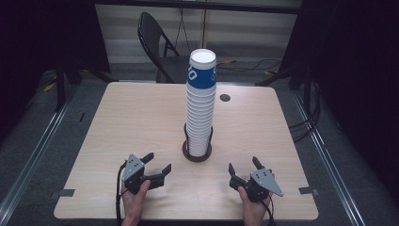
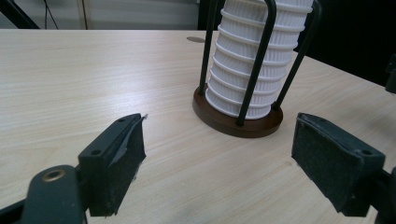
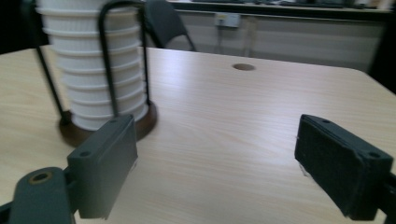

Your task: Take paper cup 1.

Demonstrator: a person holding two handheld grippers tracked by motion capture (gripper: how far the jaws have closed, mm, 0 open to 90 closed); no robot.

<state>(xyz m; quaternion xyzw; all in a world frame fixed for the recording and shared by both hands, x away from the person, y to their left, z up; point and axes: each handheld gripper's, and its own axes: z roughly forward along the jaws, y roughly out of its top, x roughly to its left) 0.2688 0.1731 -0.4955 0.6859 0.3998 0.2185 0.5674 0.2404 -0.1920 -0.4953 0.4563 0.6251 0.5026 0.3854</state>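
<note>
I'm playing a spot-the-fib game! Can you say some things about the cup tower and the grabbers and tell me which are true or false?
1. The stack of cups stands in a holder with a brown base. True.
2. The top cup is red. False: it has a blue band.
3. The left gripper holds a cup. False: its jaws are open and empty.
4. The right gripper is open. True.
5. The stack lies tipped over. False: it stands upright on the table.

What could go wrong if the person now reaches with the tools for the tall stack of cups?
1. The cup stack rises far above its wire holder, so a sideways push near the top may tip it.
2. Both the left tool and the right tool are open and empty; closing hard may crush the top cup.
</note>
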